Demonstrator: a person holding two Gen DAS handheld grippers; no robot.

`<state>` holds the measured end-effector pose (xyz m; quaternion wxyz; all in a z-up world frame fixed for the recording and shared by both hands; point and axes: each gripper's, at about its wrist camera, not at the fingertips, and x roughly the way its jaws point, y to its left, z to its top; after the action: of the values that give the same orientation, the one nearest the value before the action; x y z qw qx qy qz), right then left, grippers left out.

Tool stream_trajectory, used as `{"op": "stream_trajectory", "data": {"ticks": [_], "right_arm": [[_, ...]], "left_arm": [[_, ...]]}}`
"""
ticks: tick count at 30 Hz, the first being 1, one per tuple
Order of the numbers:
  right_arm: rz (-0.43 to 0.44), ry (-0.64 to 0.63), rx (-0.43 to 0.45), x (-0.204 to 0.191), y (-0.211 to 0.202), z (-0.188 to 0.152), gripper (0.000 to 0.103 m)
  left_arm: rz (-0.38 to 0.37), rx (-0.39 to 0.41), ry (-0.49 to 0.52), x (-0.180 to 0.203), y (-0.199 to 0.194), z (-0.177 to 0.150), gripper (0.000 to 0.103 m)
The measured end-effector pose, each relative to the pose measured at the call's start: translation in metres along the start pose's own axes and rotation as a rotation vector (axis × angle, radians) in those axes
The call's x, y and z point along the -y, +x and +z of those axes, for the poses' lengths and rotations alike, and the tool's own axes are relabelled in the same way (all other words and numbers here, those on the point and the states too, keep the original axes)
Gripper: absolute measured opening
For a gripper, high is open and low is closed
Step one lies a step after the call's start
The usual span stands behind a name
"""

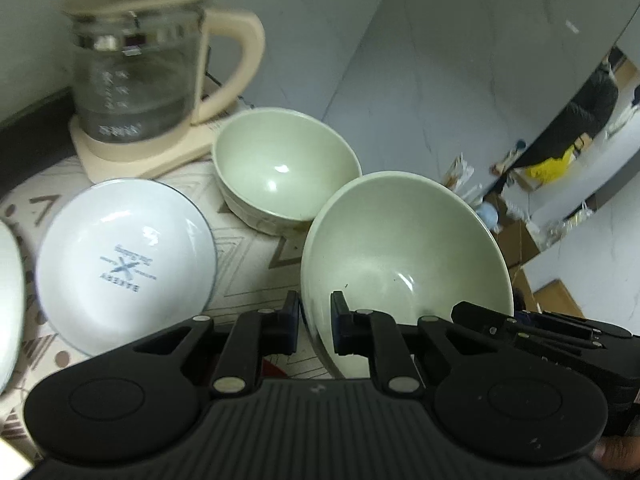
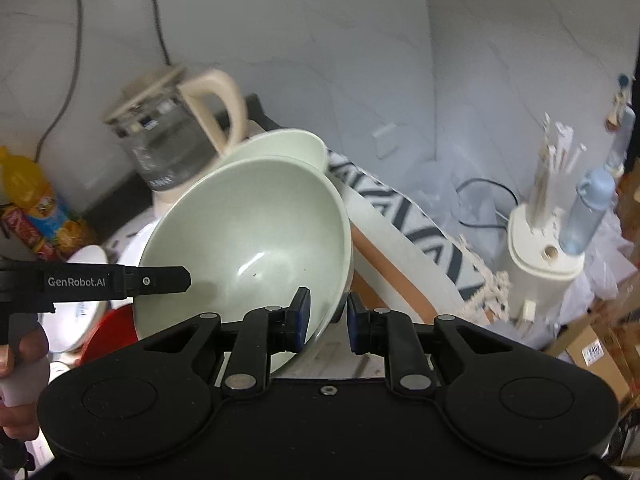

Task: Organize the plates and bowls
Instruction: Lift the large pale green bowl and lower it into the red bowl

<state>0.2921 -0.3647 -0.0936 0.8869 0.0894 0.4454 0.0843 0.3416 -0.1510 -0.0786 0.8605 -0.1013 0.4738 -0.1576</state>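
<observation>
Pale green bowl (image 1: 404, 248) tilted, my left gripper (image 1: 315, 322) and right gripper (image 2: 328, 320) each clamping its rim, second green bowl (image 1: 286, 168) beside kettle (image 1: 140, 68)

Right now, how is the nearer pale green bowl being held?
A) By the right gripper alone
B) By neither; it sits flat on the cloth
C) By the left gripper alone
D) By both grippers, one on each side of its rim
D: the left gripper straddles one side of the nearer green bowl and the right gripper straddles the opposite side, with the bowl tilted.
</observation>
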Motion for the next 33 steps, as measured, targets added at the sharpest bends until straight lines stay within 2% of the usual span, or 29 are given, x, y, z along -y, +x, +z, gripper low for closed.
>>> {"op": "stream_trajectory", "data": {"ticks": [7, 14, 21, 25, 33], "right_arm": [[0.071, -0.077, 0.026, -0.019, -0.012, 0.007, 0.020], [0.163, -0.153, 0.003, -0.046, -0.011, 0.005, 0.021], [0.257, -0.235, -0.067, -0.075, -0.004, -0.005, 0.022], [0.266, -0.279, -0.097, -0.088, 0.002, -0.013, 0.025], [0.257, -0.325, -0.165, -0.095, 0.013, -0.025, 0.025]], "left_arm": [[0.026, 0.060, -0.091, -0.012, -0.031, -0.009, 0.014], [0.084, 0.081, -0.161, -0.033, -0.060, -0.026, 0.014], [0.139, 0.044, -0.225, -0.057, -0.082, -0.045, 0.014], [0.163, 0.000, -0.245, -0.065, -0.083, -0.057, 0.014], [0.165, -0.061, -0.283, -0.074, -0.075, -0.075, 0.015]]}}
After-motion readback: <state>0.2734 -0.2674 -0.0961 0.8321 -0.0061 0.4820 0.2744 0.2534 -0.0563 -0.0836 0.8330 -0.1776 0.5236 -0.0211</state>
